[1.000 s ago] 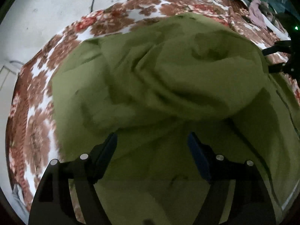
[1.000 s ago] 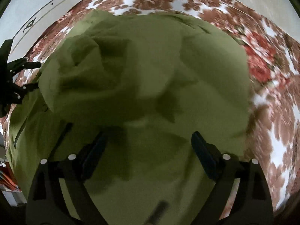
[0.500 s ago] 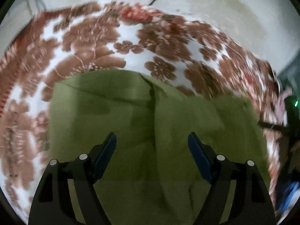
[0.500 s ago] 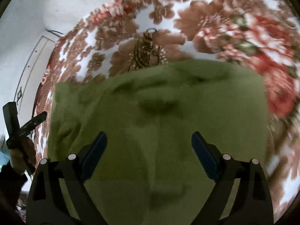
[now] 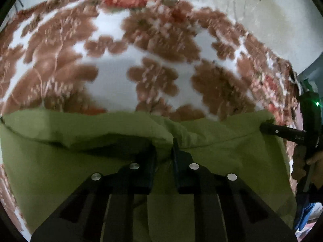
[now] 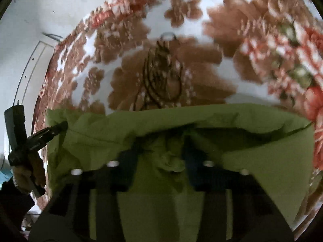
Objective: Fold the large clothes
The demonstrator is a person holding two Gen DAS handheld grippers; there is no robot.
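Observation:
A large olive-green garment lies on a floral brown, red and white bedspread. In the left wrist view my left gripper is shut on the garment's far edge, with cloth bunched between its fingers. In the right wrist view my right gripper has closed in on the same far edge of the garment, with a wad of cloth between its fingers. Each gripper shows in the other's view, at the cloth's far corner: the right one and the left one.
The bedspread stretches ahead of the garment's edge in both views. Pale floor or wall lies beyond the bed. A white panel is at the left. The person's hand holds the left gripper's handle.
Both grippers moved forward to the garment's far edge and closed on it. One second ago both were open above the heaped cloth. The heap is now spread flatter.

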